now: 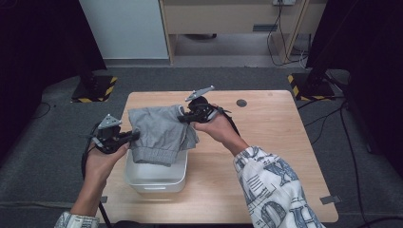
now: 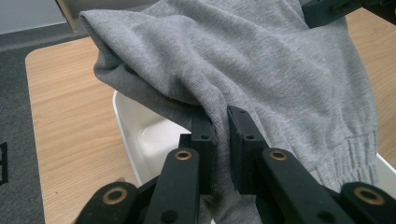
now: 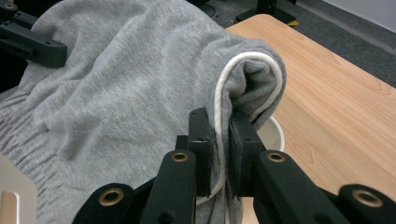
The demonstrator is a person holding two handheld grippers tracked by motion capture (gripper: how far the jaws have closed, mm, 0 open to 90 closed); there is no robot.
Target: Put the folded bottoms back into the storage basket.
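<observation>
Hanging between the two claws, a folded grey garment (image 1: 159,133) was held above a white tub (image 1: 157,178) on the wooden table (image 1: 271,142). The left gripper (image 2: 221,122) was clamped on the cloth's edge, the right gripper (image 3: 219,126) on cloth and a white drawstring (image 3: 224,88). No readable writing was seen.

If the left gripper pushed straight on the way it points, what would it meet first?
The grey garment it already clamps; beyond that, probably the right gripper on the far edge, though depth is unclear.
</observation>
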